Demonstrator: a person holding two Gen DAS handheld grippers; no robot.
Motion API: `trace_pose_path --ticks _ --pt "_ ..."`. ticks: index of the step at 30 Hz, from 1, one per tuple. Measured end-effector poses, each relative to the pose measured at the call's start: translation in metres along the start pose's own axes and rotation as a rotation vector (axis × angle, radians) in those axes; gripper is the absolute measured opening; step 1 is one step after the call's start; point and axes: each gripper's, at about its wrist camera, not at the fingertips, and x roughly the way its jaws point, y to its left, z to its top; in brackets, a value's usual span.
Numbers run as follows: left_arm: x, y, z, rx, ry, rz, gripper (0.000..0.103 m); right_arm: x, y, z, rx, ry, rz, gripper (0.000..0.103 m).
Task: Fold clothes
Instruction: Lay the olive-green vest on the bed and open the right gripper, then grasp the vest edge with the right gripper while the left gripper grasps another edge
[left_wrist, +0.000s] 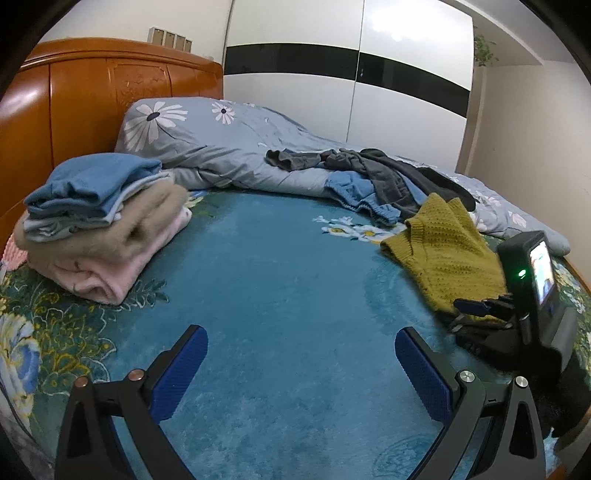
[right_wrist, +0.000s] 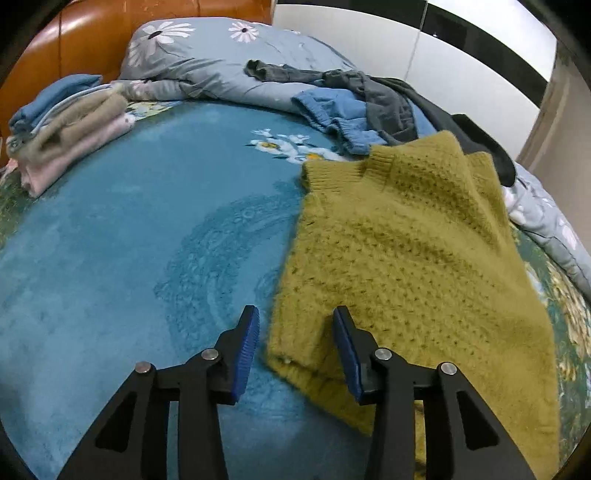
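Note:
A mustard-yellow knit sweater (right_wrist: 406, 243) lies on the blue floral bedspread (right_wrist: 147, 240); it also shows in the left wrist view (left_wrist: 443, 251). My right gripper (right_wrist: 295, 332) is open, its blue pads either side of the sweater's near left corner, low over the bed. In the left wrist view the right gripper (left_wrist: 480, 310) sits at the sweater's near edge. My left gripper (left_wrist: 301, 354) is wide open and empty above bare bedspread (left_wrist: 277, 295). A stack of folded clothes (left_wrist: 99, 221) sits at the left.
A heap of unfolded grey, blue and black clothes (left_wrist: 376, 181) lies on the rumpled grey floral duvet (left_wrist: 229, 155) at the back. A wooden headboard (left_wrist: 92, 96) stands at the left. A white wardrobe (left_wrist: 351, 92) is behind.

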Motion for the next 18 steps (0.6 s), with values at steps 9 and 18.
trace_pose_path --ticks 9,18 --pt "0.023 -0.014 0.001 -0.01 0.043 -0.061 0.103 -0.064 -0.111 -0.02 0.301 -0.141 0.087 0.013" --pt "0.07 -0.066 0.037 0.045 0.083 -0.183 0.103 -0.14 -0.268 -0.063 0.557 -0.256 -0.079 0.013"
